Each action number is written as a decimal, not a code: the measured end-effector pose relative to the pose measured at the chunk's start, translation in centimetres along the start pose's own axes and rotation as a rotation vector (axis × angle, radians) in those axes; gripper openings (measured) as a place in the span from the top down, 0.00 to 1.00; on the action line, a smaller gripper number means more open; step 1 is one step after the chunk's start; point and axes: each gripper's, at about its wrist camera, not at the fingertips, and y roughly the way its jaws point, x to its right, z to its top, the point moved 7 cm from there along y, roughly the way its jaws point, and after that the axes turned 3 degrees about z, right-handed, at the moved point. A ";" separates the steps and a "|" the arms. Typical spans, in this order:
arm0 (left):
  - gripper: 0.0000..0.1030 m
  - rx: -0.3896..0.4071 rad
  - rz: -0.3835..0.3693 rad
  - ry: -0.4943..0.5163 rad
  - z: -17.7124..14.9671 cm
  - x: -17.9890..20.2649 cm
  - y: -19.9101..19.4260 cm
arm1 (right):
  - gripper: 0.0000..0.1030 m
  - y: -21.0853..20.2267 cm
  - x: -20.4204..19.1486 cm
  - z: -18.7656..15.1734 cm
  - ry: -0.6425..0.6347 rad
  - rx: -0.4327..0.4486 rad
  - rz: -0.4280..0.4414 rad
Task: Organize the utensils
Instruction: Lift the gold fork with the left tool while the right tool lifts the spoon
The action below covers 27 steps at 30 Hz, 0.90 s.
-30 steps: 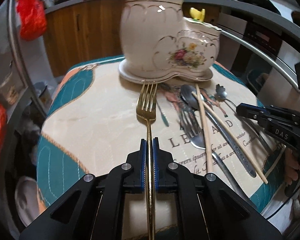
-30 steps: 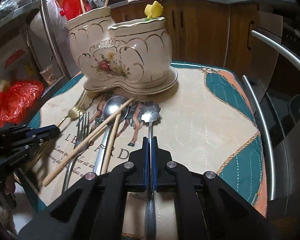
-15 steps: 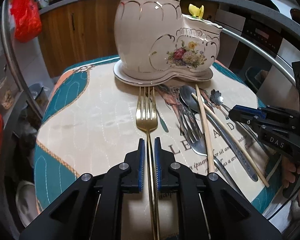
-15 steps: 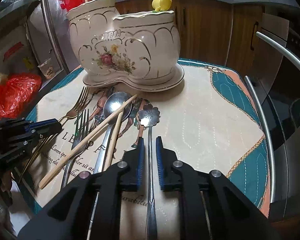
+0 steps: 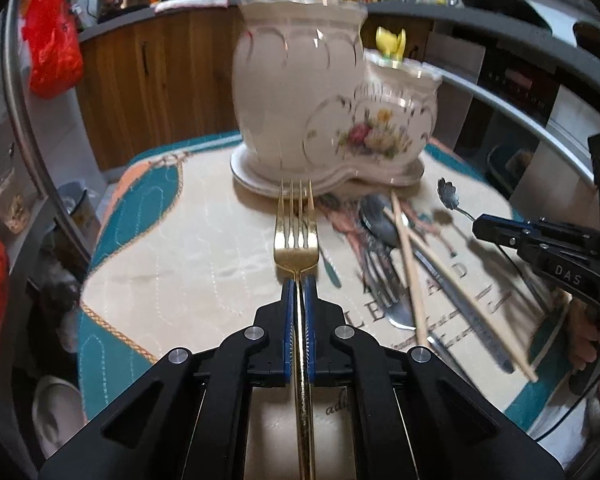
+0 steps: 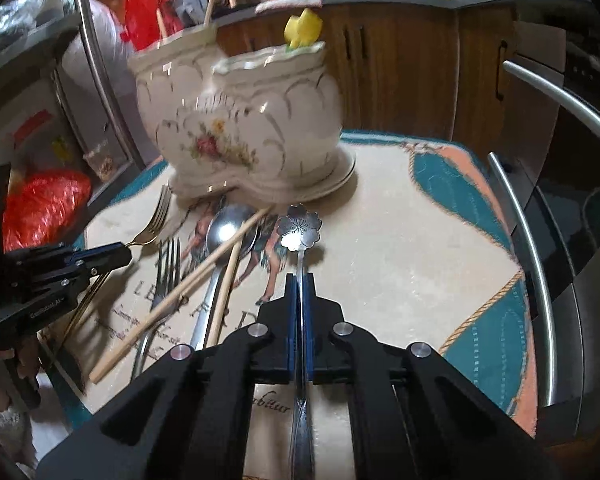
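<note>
The left gripper (image 5: 299, 280) is clamped on the neck of a gold fork (image 5: 297, 236), its jaws closing tight on the handle. The fork's long axis runs straight along the fingers, tines pointing at the base of the cream ceramic utensil holder (image 5: 324, 104) and ending just short of its saucer rim. The right gripper (image 6: 299, 278) is likewise pressed together on the stem of a flower-shaped spoon (image 6: 299, 226), jaws closing, the bowl pointing toward the holder.

Between the two grippers lie a silver fork (image 6: 168, 268), a large spoon (image 6: 228, 228) and a pair of wooden chopsticks (image 6: 188, 288), crossed over one another on the printed table mat (image 6: 400, 248). The mat to the right of the flower spoon is bare up to its teal border; curved metal rails (image 6: 540, 280) close in that side.

Both held handles run out of view under the gripper bodies. The holder is blurred, and its inside cannot be seen.
</note>
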 end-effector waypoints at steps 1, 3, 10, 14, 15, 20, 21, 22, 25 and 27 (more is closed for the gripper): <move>0.94 0.021 -0.010 -0.005 0.2 -0.1 -0.5 | 0.97 -0.3 -0.1 0.1 0.005 0.012 0.008; 0.94 0.055 -0.037 -0.017 0.6 -0.1 -1.4 | 0.97 -1.1 -0.2 0.6 0.014 0.052 0.033; 0.94 0.167 -0.083 -0.015 2.1 0.3 -4.2 | 0.97 -3.2 -1.1 2.0 -0.016 0.170 0.056; 0.94 0.192 -0.090 -0.007 2.5 0.5 -5.1 | 0.97 -4.7 -1.2 2.8 -0.016 0.246 0.074; 0.94 0.199 -0.093 -0.007 2.6 0.5 -5.4 | 0.97 -4.9 -1.2 3.0 -0.015 0.257 0.080; 0.94 0.266 -0.095 -0.003 3.7 0.2 -7.5 | 0.97 -6.4 -1.5 4.1 -0.021 0.348 0.107; 0.94 0.278 -0.097 -0.004 3.9 0.2 -7.9 | 0.97 -6.5 -1.5 4.3 -0.022 0.359 0.109; 0.94 0.288 -0.098 -0.004 4.1 0.1 -8.1 | 0.97 -6.7 -1.6 4.4 -0.025 0.374 0.112; 0.94 0.310 -0.099 -0.004 4.3 0.1 -8.7 | 0.97 -7.2 -1.7 4.9 -0.024 0.409 0.127; 0.94 0.323 -0.104 -0.011 4.5 0.1 -8.9 | 0.97 -7.4 -1.8 5.2 -0.025 0.425 0.137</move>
